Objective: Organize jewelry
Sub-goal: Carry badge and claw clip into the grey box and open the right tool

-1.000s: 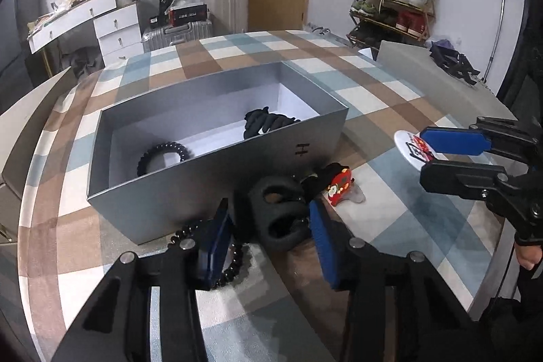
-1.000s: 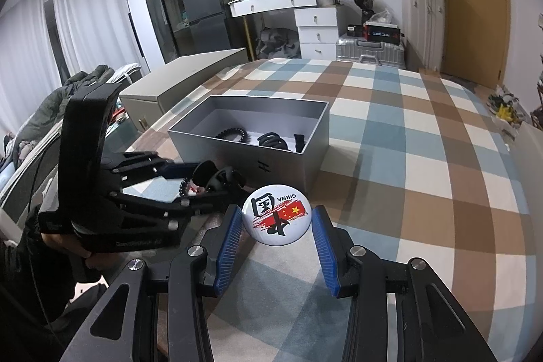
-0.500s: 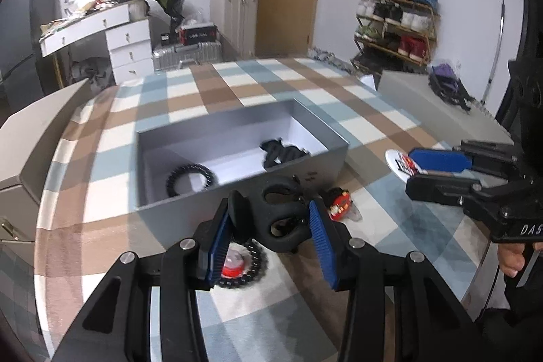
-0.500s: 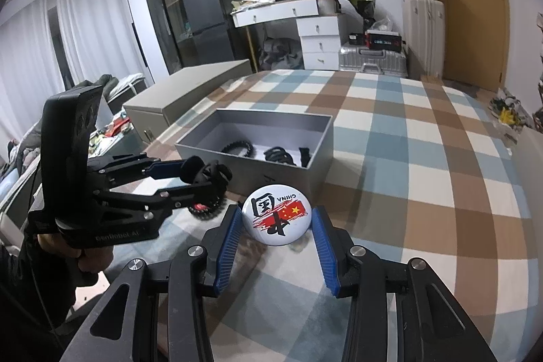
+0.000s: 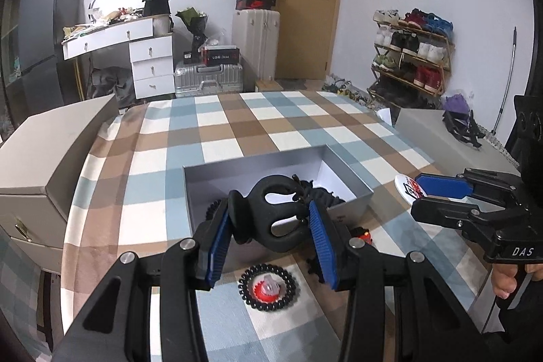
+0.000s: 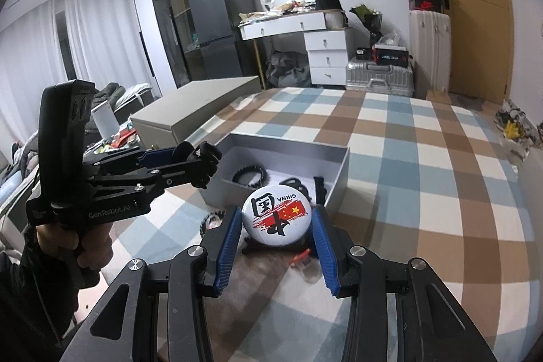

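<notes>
- The black hair claw (image 5: 271,219) hid much of the grey box (image 5: 353,182) interior (left wrist view).
- The round badge (image 6: 276,216) covered small items behind it.
- A red piece (image 6: 300,256) lay blurred.

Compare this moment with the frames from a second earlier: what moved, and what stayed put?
The left gripper, already shut on the black hair claw, lifted it off the checked cloth up to the grey box. The coil hair tie it had covered now lies exposed. Unchanged: the right gripper stays clamped on the round badge, and the box's contents.
</notes>
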